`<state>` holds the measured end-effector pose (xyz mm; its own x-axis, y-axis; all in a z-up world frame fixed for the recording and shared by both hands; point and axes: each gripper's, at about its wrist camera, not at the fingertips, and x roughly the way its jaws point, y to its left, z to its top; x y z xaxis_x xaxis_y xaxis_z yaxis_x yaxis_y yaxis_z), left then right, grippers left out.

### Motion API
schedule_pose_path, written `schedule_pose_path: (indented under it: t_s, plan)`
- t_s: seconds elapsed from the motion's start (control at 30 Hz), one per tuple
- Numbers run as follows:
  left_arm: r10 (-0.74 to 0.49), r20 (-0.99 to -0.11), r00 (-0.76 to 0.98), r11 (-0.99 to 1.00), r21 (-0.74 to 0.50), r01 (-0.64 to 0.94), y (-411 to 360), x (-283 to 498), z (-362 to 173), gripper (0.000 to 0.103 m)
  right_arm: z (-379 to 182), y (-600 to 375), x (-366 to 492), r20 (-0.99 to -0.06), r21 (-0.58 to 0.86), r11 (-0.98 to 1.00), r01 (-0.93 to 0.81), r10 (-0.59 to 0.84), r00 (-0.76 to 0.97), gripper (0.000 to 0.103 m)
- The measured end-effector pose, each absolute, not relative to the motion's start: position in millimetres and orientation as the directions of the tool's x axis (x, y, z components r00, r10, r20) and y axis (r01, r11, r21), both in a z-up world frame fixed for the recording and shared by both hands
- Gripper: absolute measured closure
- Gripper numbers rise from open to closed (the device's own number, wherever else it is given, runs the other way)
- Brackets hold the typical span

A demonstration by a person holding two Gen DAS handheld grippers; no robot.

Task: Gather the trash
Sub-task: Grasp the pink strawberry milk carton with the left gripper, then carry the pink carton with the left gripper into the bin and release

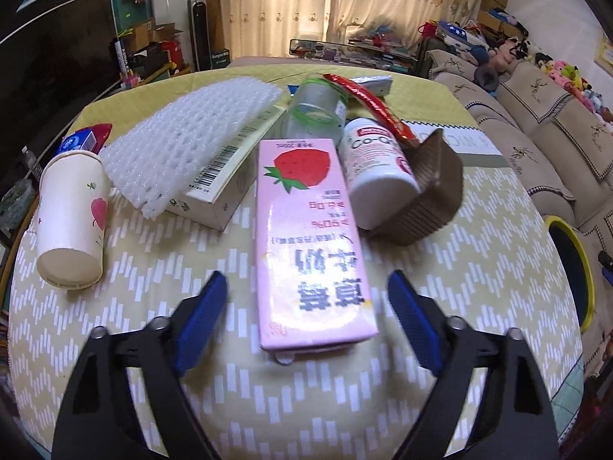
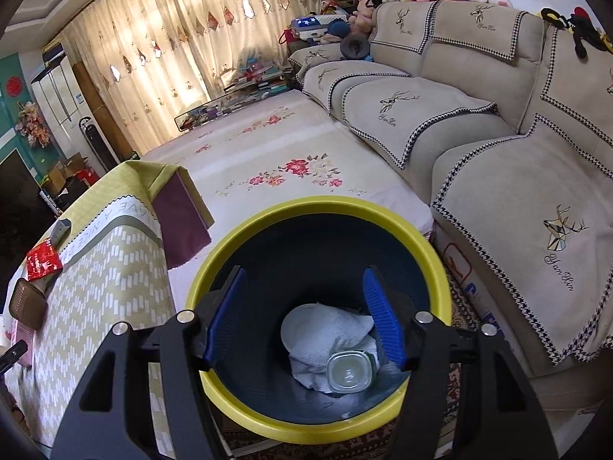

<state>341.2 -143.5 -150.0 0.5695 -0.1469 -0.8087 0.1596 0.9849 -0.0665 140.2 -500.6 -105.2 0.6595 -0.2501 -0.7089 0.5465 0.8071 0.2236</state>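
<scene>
My left hand-held gripper [image 1: 306, 295] stands spread astride the strawberry milk carton [image 1: 306, 237], whose long axis runs straight ahead; pads not touching.

black tool [image 1: 306, 295] arms, blue ribbed pads [image 2: 381, 316], silver screws.

My left tongs' pads [image 1: 214, 299] blurred. Beyond them, foam net [image 1: 187, 145] hides box top [image 1: 218, 195]; clear bottle [image 1: 316, 115] half behind pink carton [image 1: 306, 237].
</scene>
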Motion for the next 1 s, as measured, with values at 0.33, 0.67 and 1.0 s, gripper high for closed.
schedule_pose_path:
  t_s: [0.33,0.67,1.0]
  plan:
    - [-0.124,-0.781,0.612,0.987,-0.032,0.159,-140,335,-144,0.053,-109,-497,137,-0.71,0.242,0.804,0.542,-0.234,0.664,0.043]
    - [-0.118,-0.707,0.697,0.974,0.055,0.22,-132,282,-87,0.053,-96,-495,109,-0.679,0.266,0.798,0.542,-0.244,0.692,0.043]
    - [-0.203,-0.67,0.715,0.936,0.082,0.343,-149,224,-32,0.053,-87,-493,75,-0.645,0.301,0.788,0.537,-0.248,0.723,0.043]
